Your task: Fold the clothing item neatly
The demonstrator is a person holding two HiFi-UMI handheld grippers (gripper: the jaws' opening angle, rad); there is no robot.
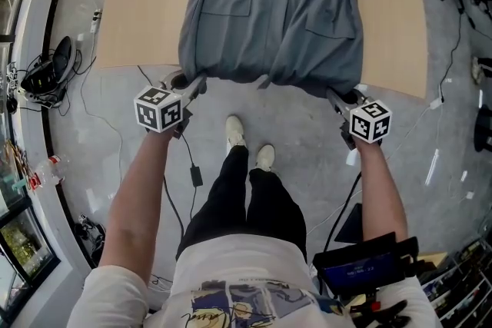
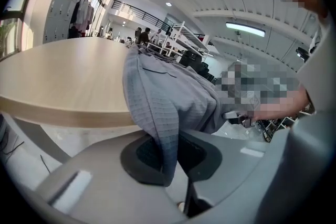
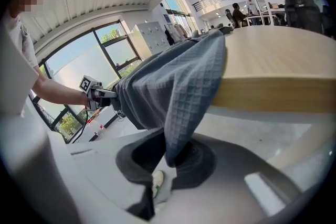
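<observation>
A grey waffle-weave garment [image 1: 273, 8] with two pockets lies on the light wooden table [image 1: 146, 4], its near hem hanging over the table's front edge. My left gripper [image 1: 194, 84] is shut on the hem's left corner; in the left gripper view the garment [image 2: 157, 113] runs down between the dark pads [image 2: 142, 155]. My right gripper [image 1: 338, 98] is shut on the hem's right corner, and the garment [image 3: 184, 97] is pinched between its pads [image 3: 197, 157]. Both grippers sit just off the table's front edge.
The person stands at the table's front edge on a grey floor [image 1: 292, 127], shoes [image 1: 234, 130] between the grippers. Cables [image 1: 192, 165] trail on the floor; a dark bag [image 1: 50, 69] lies at the left. More table surface [image 1: 392, 11] shows on the garment's right.
</observation>
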